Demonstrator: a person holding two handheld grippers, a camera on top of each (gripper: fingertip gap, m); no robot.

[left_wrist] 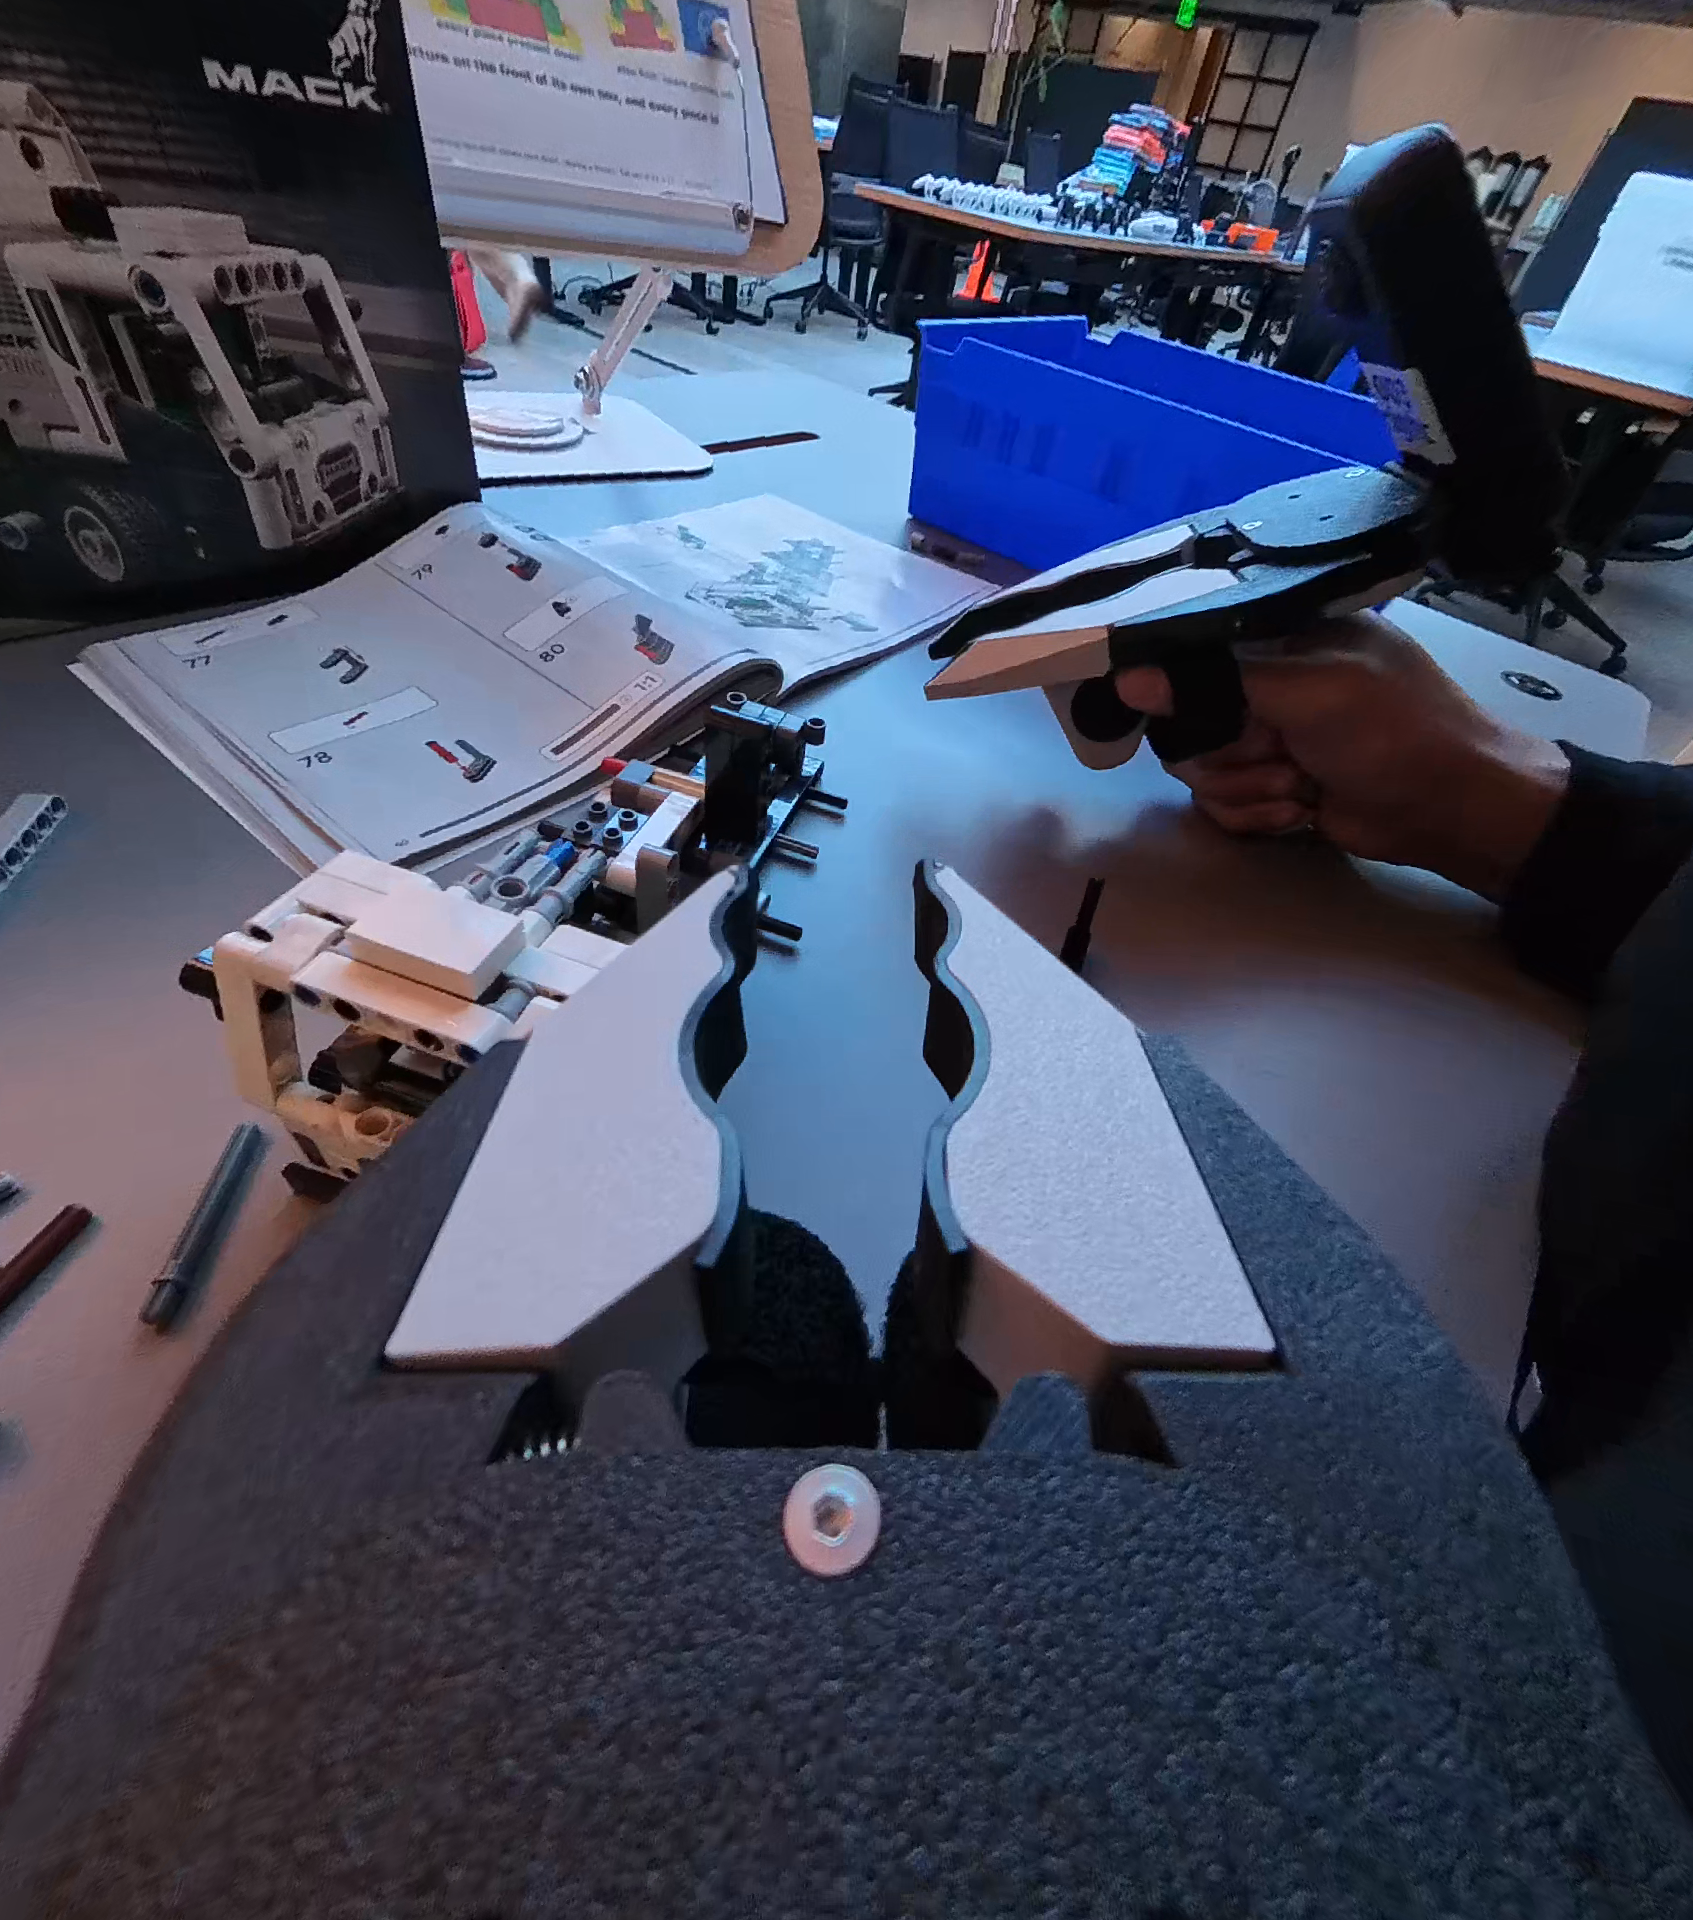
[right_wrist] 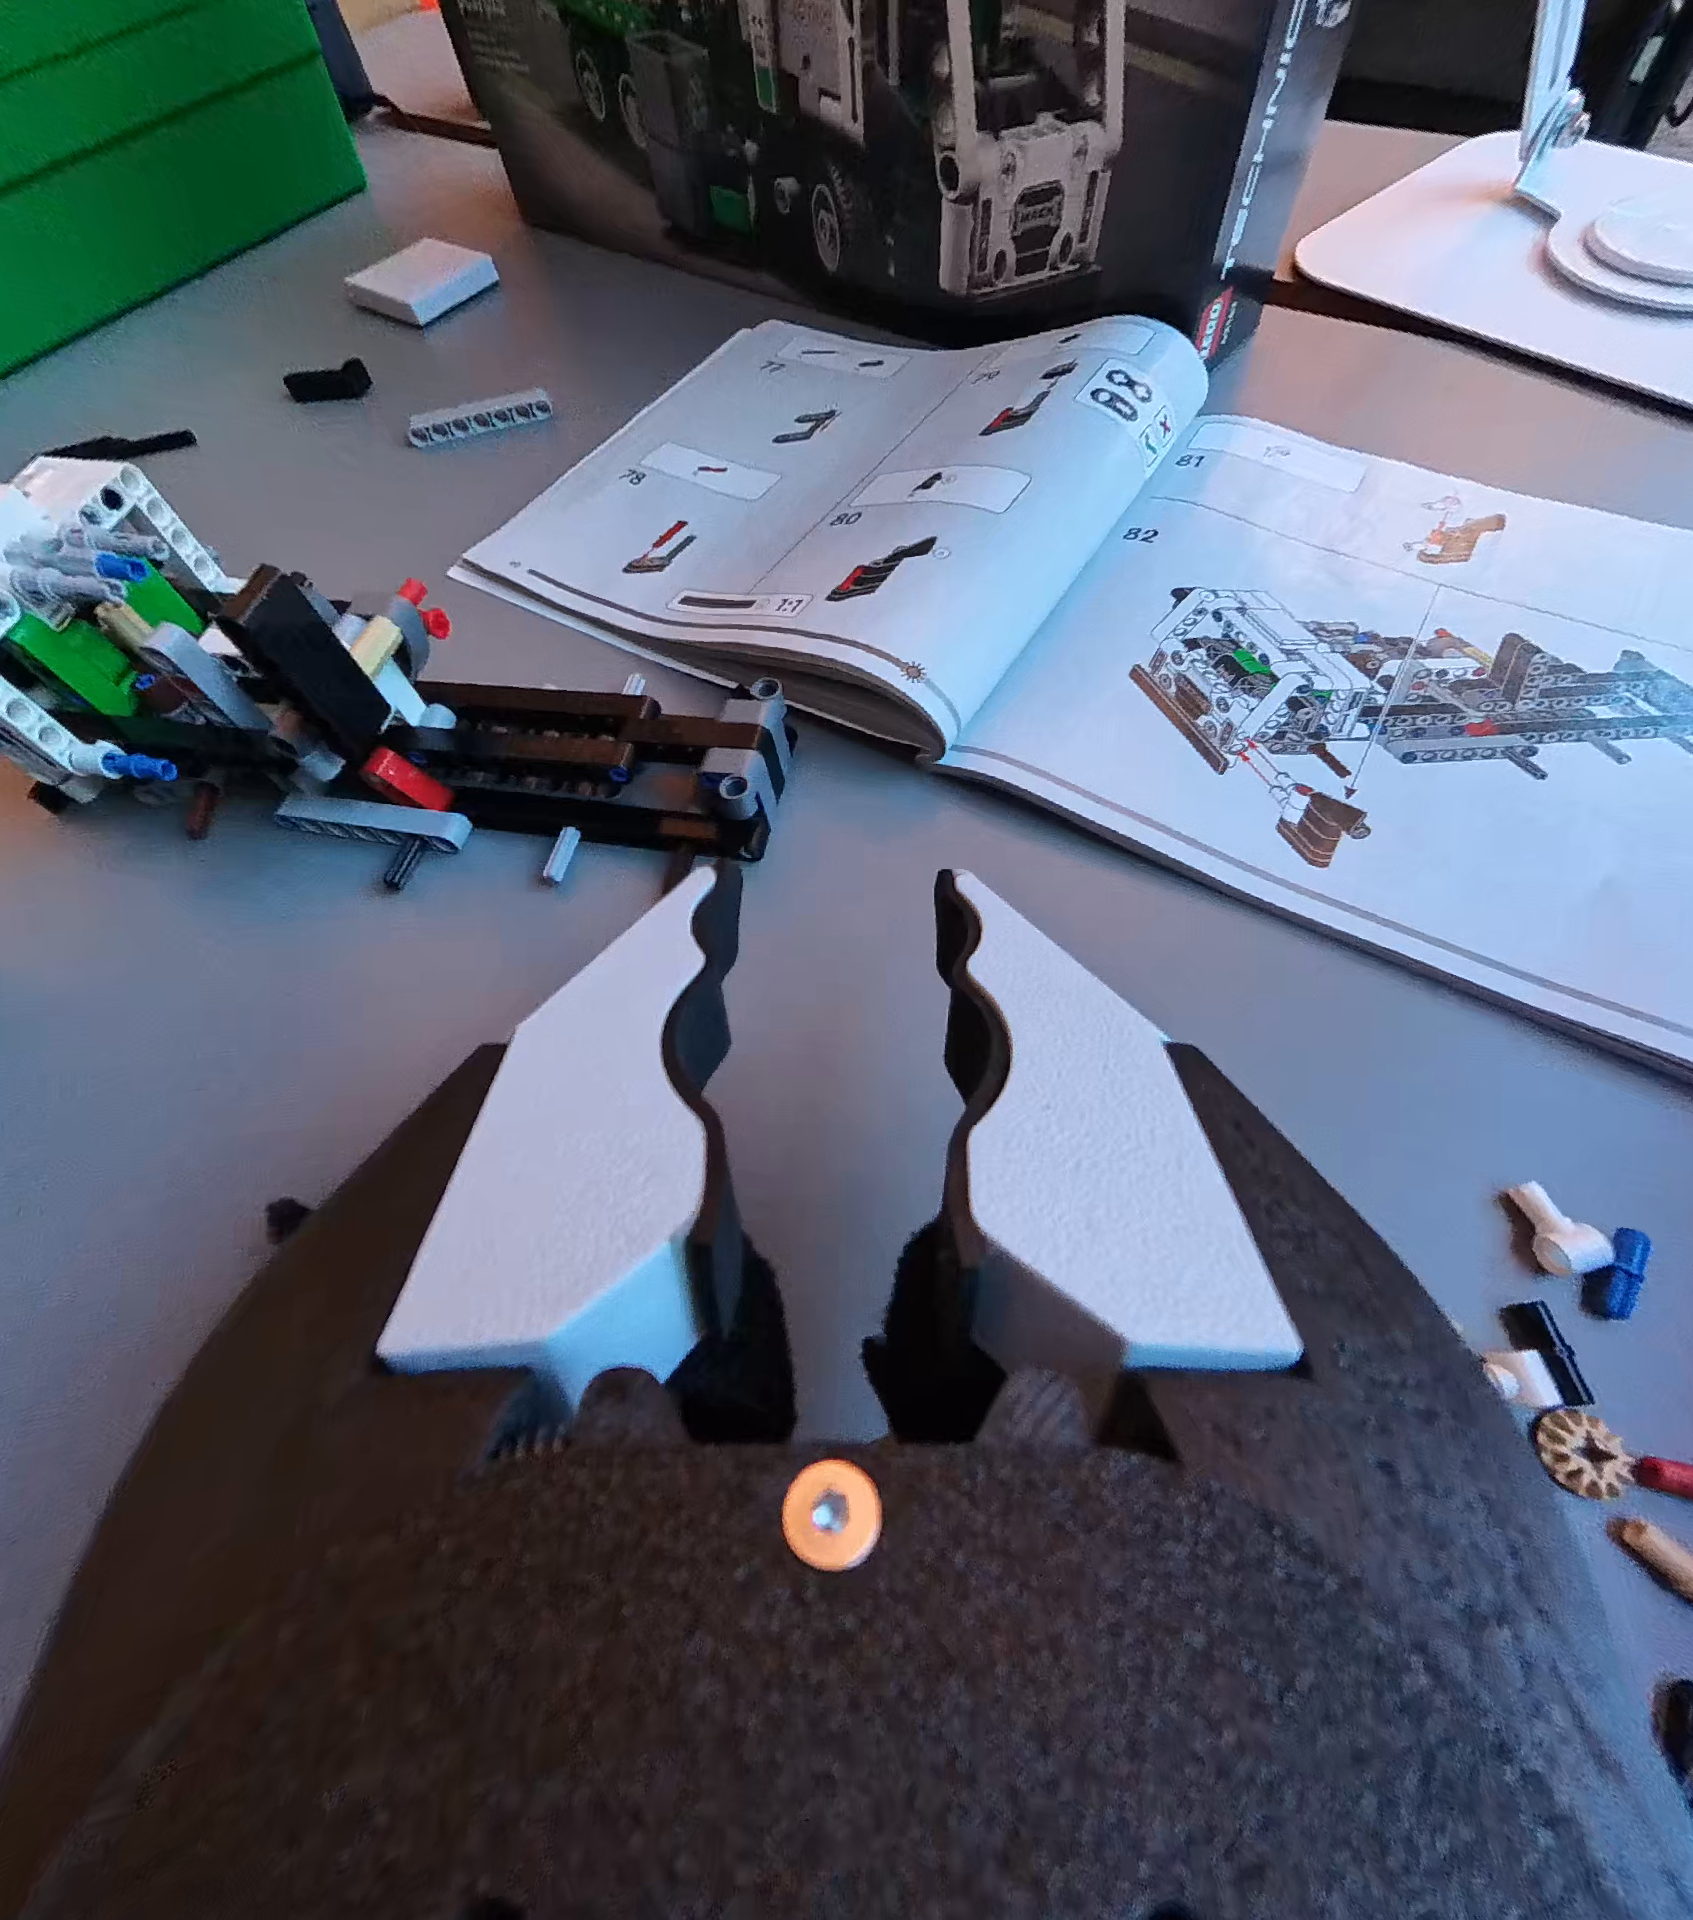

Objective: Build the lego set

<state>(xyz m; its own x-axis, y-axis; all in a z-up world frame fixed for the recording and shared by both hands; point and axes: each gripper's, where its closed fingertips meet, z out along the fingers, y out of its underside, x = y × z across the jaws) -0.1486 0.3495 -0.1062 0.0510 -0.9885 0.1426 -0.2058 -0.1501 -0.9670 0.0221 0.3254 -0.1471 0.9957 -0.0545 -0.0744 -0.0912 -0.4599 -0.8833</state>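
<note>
A partly built truck model (left_wrist: 385, 987) with a white cab and a long black chassis lies on the grey table, also in the right wrist view (right_wrist: 333, 686). My left gripper (left_wrist: 834, 883) is open and empty, its left finger just beside the model's chassis. My right gripper (right_wrist: 831, 883) is open and empty, its tips a little in front of the chassis end. It also shows in the left wrist view (left_wrist: 935, 670), held in a hand above the table to the right. An open instruction booklet (right_wrist: 1029, 582) lies behind the model, also in the left wrist view (left_wrist: 509, 665).
The set's box (left_wrist: 146, 312) stands at the back, with a blue bin (left_wrist: 1081, 447) to the right and a green bin (right_wrist: 73, 187) at the left. A grey beam (right_wrist: 478, 419), a white tile (right_wrist: 421, 278), axles (left_wrist: 203, 1226) and small pieces (right_wrist: 1569, 1247) lie loose. A white stand base (right_wrist: 1600, 239) sits at the back right. About 20 centimetres separates my left fingertips from the grey beam (right_wrist: 478, 419). It is also in sight in the left wrist view (left_wrist: 2, 860).
</note>
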